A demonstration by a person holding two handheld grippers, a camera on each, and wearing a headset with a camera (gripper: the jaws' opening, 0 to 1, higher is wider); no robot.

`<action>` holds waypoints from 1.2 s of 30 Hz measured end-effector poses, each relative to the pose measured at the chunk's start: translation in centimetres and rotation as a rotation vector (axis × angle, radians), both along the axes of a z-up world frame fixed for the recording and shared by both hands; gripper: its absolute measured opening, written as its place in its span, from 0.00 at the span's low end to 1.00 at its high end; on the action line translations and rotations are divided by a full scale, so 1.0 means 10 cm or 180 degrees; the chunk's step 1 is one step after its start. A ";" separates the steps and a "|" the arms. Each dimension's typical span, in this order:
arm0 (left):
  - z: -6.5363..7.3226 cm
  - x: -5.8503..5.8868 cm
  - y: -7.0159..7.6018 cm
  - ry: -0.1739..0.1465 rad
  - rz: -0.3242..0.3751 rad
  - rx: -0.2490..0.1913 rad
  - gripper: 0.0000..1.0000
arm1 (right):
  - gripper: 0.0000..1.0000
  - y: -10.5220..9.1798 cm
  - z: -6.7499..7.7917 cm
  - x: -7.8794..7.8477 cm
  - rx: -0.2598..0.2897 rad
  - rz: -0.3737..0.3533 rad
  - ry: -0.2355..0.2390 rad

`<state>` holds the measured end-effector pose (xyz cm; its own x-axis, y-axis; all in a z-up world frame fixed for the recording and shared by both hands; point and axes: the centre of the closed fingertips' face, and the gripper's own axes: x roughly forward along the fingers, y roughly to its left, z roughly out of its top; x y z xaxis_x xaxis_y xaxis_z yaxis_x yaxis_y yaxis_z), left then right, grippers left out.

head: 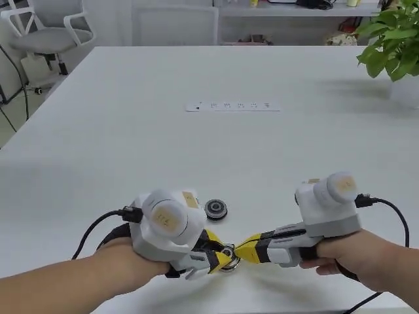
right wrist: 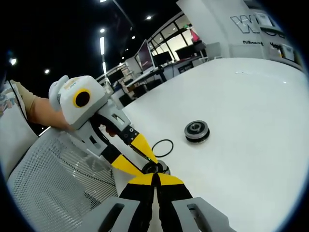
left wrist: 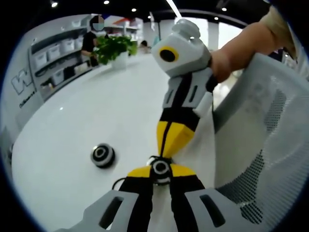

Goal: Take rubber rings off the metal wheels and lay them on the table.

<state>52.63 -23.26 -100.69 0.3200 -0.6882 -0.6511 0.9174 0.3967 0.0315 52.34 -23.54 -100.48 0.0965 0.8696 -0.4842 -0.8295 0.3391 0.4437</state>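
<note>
A small metal wheel (head: 227, 252) sits between both grippers near the table's front edge. My left gripper (head: 219, 257) is shut on this wheel (left wrist: 161, 167), its yellow tips on either side. My right gripper (head: 242, 250) comes in from the opposite side with its jaws pressed together at the wheel's rim (right wrist: 159, 167), pinching the black rubber ring there. A second wheel (head: 216, 209) with its black ring on lies flat on the table just beyond. In the right gripper view a loose thin black rubber ring (right wrist: 162, 148) lies on the table beside the held wheel.
A white power strip (head: 234, 106) lies mid-table. A potted green plant (head: 393, 46) stands at the far right and an office chair (head: 46, 33) beyond the far left corner. A white mesh chair back (left wrist: 260, 145) is close behind the grippers.
</note>
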 end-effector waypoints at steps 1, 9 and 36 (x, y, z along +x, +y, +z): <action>0.00 0.00 0.00 0.0000 -0.0001 0.0000 0.12 | 0.00 0.01 0.00 -0.01 -0.0005 0.0013 -0.0017; 0.00 -0.01 0.00 -0.0003 -0.0018 0.0010 0.12 | 0.00 0.05 0.01 -0.04 0.0010 0.0091 -0.0042; 0.00 -0.03 -0.02 0.0074 -0.0002 -0.0033 0.13 | 0.00 0.13 0.06 -0.07 0.0073 0.0175 -0.0047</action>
